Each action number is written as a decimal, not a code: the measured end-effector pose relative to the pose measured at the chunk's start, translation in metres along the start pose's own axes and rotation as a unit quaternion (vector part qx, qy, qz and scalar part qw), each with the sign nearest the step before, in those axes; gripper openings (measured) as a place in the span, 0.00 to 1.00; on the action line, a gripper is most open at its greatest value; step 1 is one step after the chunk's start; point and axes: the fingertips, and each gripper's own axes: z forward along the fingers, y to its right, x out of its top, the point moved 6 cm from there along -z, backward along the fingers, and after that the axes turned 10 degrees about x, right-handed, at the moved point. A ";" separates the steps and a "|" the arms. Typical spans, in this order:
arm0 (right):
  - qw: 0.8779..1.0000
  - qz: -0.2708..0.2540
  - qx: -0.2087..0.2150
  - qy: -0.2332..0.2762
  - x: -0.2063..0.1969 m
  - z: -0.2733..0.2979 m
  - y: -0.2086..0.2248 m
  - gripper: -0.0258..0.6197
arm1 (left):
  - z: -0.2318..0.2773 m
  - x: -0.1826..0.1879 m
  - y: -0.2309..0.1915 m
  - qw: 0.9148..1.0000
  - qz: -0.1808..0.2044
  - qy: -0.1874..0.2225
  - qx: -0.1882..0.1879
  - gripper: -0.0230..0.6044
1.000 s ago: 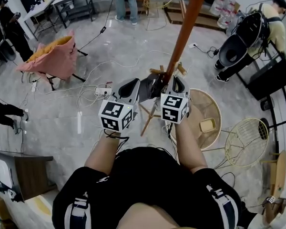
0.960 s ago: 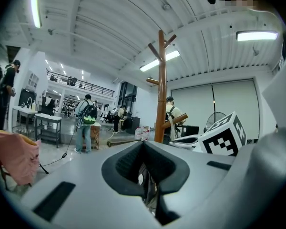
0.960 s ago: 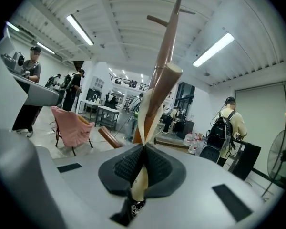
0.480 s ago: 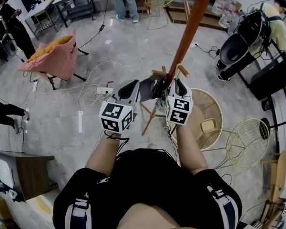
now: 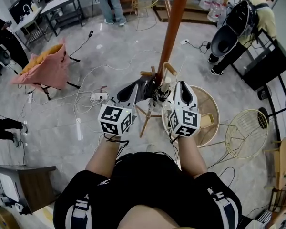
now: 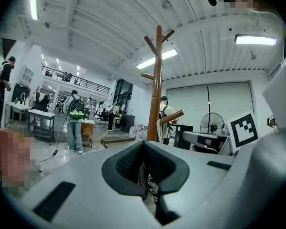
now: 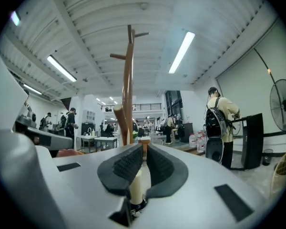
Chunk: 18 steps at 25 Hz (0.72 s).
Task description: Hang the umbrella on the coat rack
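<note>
The umbrella (image 5: 147, 87) is a dark folded bundle with a cream handle (image 5: 165, 84), held between my two grippers just in front of the coat rack. My left gripper (image 5: 133, 88) is shut on its patterned fabric (image 6: 148, 185). My right gripper (image 5: 180, 87) is shut on the cream handle (image 7: 136, 185), whose wooden tip sticks up past the jaws. The coat rack (image 5: 174, 27) is a tall orange-brown pole with short pegs (image 5: 170, 68) close above the umbrella. It rises ahead of both grippers as the pole (image 6: 157, 80) and the pole (image 7: 128, 89).
A round wicker table (image 5: 213, 104) with a small yellow box (image 5: 207, 124) stands right of the rack's base, with a wire chair (image 5: 248, 137) beyond it. Cables (image 5: 93, 95) trail over the floor. A pink-draped chair (image 5: 47, 68) is at left. Several people stand around the room.
My right gripper has drawn right and back toward me, opening a gap from the left one. The cream handle now shows between them. The left gripper has barely moved.
</note>
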 end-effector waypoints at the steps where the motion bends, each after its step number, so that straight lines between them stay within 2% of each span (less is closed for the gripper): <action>1: 1.000 0.000 -0.007 0.013 0.007 -0.008 0.006 0.08 | 0.003 0.000 0.006 1.000 0.001 0.001 -0.004 0.06; 3: 0.999 0.003 -0.018 0.033 0.019 -0.023 0.016 0.06 | 0.008 0.000 0.015 1.000 0.004 0.004 -0.010 0.06; 7: 0.999 0.009 -0.033 0.037 0.027 -0.042 0.033 0.06 | 0.017 -0.001 0.031 1.000 0.010 0.003 -0.022 0.06; 11: 0.998 -0.031 -0.049 0.035 0.027 -0.052 0.042 0.06 | 0.024 0.002 0.046 0.999 0.016 0.004 -0.028 0.06; 18: 0.998 -0.023 -0.044 0.036 0.027 -0.056 0.047 0.06 | 0.026 0.007 0.055 0.999 0.025 0.007 -0.029 0.06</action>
